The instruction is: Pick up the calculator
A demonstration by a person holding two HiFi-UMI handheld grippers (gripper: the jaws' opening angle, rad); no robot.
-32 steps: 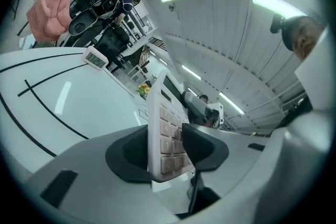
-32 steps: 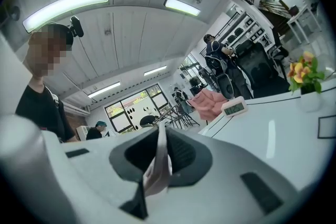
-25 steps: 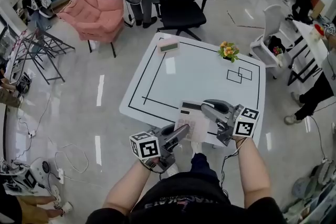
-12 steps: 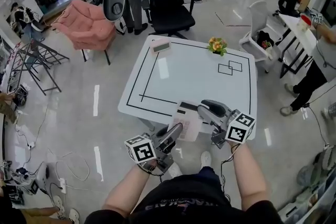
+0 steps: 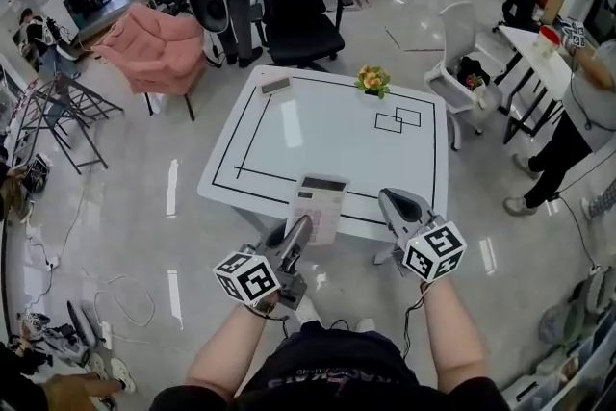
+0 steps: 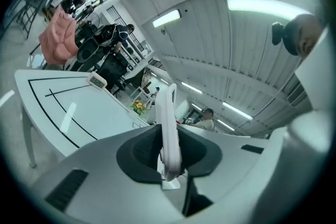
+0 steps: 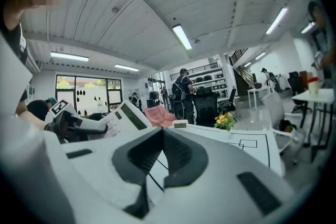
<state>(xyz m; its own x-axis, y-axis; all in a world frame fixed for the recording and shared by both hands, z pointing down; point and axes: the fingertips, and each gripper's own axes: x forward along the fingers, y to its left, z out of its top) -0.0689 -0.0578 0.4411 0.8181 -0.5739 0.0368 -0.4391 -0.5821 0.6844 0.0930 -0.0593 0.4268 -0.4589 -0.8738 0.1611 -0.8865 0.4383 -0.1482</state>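
The left claw (image 5: 298,232), just tightened, holds the flat white calculator (image 5: 319,204) clear of the white worktop (image 5: 327,135); the right claw (image 5: 393,203) has let go and is closed, empty.

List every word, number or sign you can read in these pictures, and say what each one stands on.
No text can be read clearly in any view.
calculator: key labels and display are too small to read.
small digital display at the table's far corner: digits are too small to read.
marker cubes: black-and-white square patterns only, no letters or numbers.
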